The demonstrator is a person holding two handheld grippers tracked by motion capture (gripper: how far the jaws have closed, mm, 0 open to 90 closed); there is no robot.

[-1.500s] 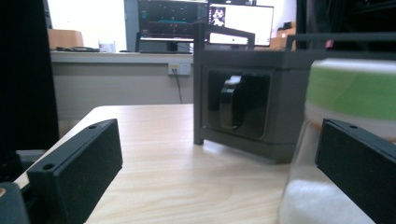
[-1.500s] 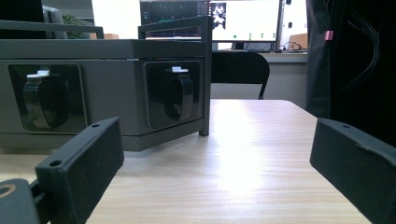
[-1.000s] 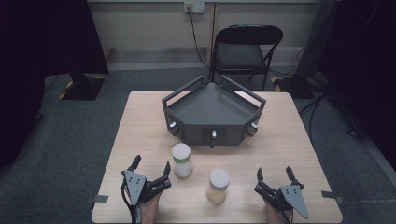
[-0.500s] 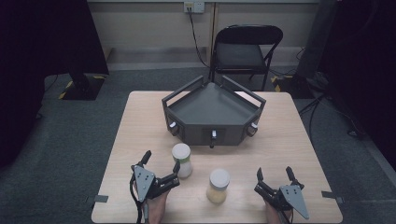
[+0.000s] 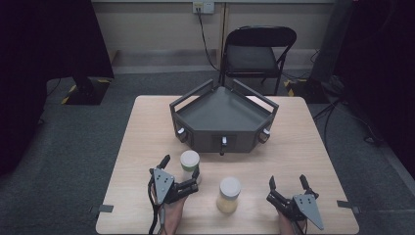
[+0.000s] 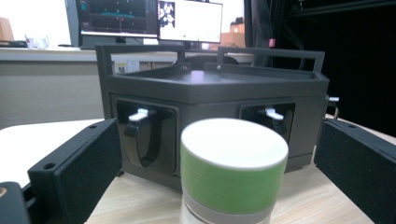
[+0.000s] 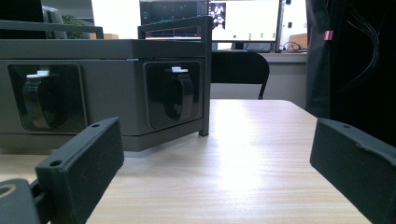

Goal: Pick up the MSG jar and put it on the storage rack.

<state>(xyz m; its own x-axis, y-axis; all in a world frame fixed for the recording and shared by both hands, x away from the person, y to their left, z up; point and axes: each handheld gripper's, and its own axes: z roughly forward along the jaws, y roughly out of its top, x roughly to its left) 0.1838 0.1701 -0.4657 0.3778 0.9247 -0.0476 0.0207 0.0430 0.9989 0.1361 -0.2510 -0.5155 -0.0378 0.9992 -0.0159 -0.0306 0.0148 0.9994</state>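
A white-lidded jar with a green band (image 5: 189,163) (image 6: 233,172) stands on the wooden table (image 5: 303,147) in front of the dark grey tray. My left gripper (image 5: 180,166) (image 6: 224,163) is open, its jaws on either side of this jar without touching it. A second white-lidded jar with yellowish contents (image 5: 228,194) stands to the right, nearer the front edge. My right gripper (image 5: 288,182) (image 7: 219,158) rests open near the front right of the table, nothing between its jaws.
A dark grey angular tray (image 5: 222,105) (image 6: 215,84) (image 7: 93,46) with rails and latch-like handles on its front faces sits mid-table. A black folding chair (image 5: 257,51) stands behind the table. Monitors (image 6: 149,21) on a bench appear beyond.
My left gripper has moved forward and to the right, bringing its open jaws around the green-banded jar. The right gripper has stayed where it was.
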